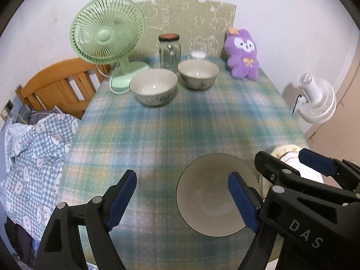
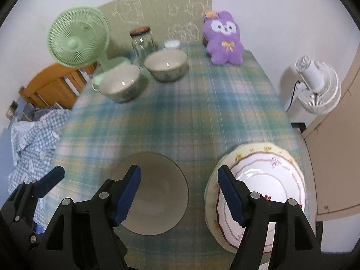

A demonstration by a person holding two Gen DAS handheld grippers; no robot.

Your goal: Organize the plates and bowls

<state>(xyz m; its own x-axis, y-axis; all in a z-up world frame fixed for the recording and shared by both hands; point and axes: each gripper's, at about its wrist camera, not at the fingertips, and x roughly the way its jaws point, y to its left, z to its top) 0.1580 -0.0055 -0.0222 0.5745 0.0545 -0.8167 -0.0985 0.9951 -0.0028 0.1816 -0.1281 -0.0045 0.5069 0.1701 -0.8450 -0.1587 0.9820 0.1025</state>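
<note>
Blue-padded and spread wide, both tongs grip nothing. The left gripper [image 1: 182,199] hovers low over the checked tablecloth [image 1: 157,130], its right pad above the near bowl [image 1: 213,198]. The right gripper [image 2: 180,194] straddles the gap between that bowl [image 2: 153,193] and the stacked plates [image 2: 265,193] — a white red-rimmed plate on a cream flowered one, just beside its right pad. Well beyond both tongs stand two more bowls [image 1: 154,86] [image 1: 198,73], side by side, apart — before a green fan [image 1: 108,34], a glass jar [image 1: 169,50] and a purple plush toy [image 1: 243,54].
</note>
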